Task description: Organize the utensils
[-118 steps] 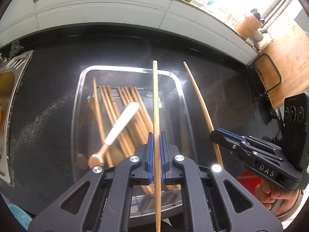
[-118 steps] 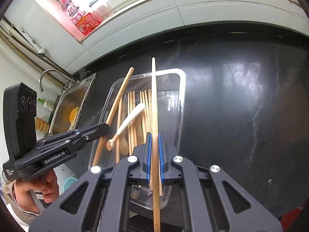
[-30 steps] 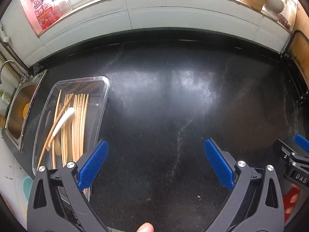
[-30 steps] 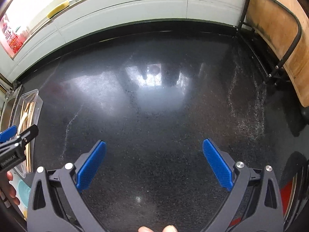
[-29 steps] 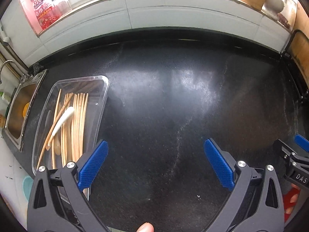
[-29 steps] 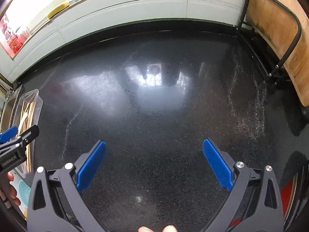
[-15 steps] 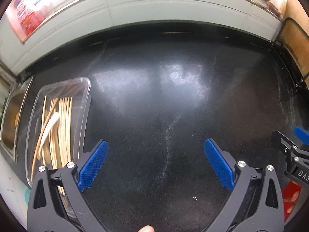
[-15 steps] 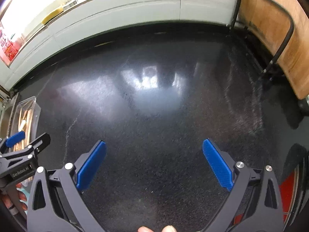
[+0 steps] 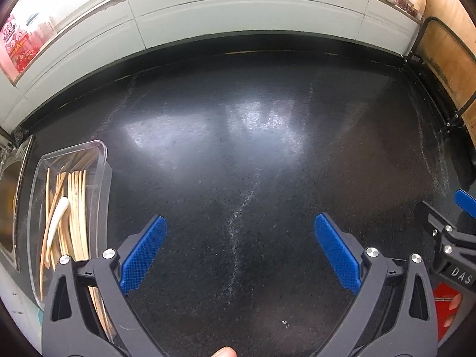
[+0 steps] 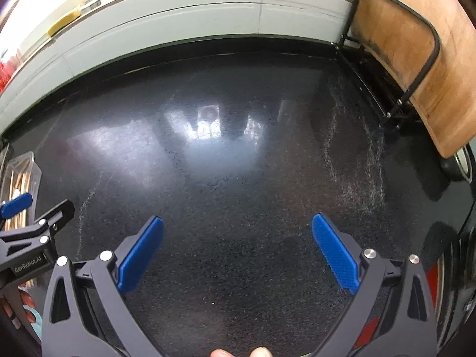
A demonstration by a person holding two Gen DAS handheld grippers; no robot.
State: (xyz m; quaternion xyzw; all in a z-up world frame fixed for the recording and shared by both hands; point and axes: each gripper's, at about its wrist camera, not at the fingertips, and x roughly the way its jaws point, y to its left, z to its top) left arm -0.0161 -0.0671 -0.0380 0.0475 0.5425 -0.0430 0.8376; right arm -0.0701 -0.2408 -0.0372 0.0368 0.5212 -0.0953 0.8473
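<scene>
Wooden chopsticks [image 9: 76, 208] lie in the clear plastic tray [image 9: 101, 184] at lower left; both grippers' jaws gape empty over bare black table [image 9: 238, 148], suggesting completion.

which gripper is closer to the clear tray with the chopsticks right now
Left. The left gripper hangs open just right of the clear tray, one finger overlapping its near corner. The right gripper, also open, sits farther right over bare countertop.

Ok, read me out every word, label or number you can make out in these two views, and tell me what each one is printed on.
"DAS": white letters on the body of the right gripper, cut off by the edge of the left wrist view.
"GenRobot.AI": on the side of the left gripper, in the right wrist view.
Red and white package on the window ledge: it carries print, too blurred to read.
</scene>
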